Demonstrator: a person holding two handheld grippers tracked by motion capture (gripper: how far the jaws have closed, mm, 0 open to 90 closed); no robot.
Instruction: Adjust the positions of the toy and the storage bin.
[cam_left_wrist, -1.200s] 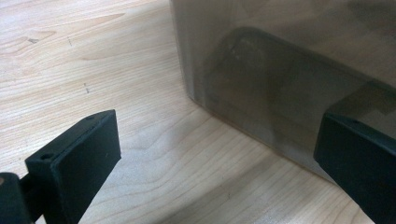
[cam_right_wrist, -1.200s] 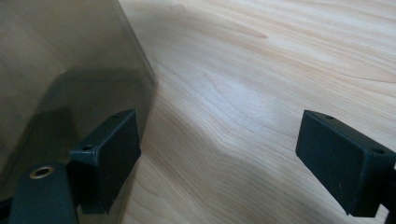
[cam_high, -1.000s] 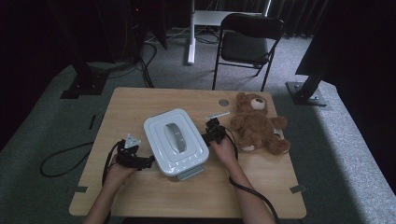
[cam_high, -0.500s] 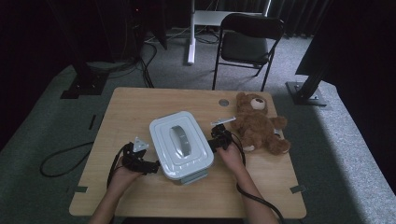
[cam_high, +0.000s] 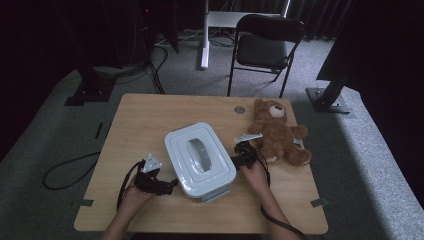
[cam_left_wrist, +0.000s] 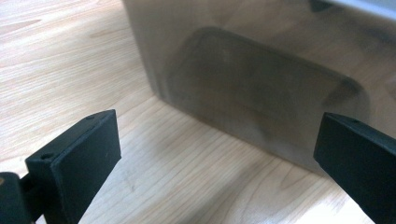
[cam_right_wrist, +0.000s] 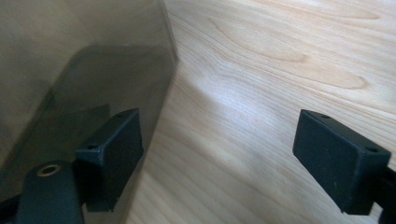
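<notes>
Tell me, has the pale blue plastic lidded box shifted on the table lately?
Yes. The pale blue plastic lidded box slid toward the person's near edge, farther from the round grey table grommet, and turned slightly.

My left claw is black with a grey three-cornered plate on top and a looping black cable. My right claw matches. Blocky matte-black jaws, small screw holes; forearms bare.

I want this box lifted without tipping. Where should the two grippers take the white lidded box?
Likely by the box's two long sides, under the lid's overhanging rim: left gripper from its left, right gripper from its right. Its top handle is an alternative.
</notes>
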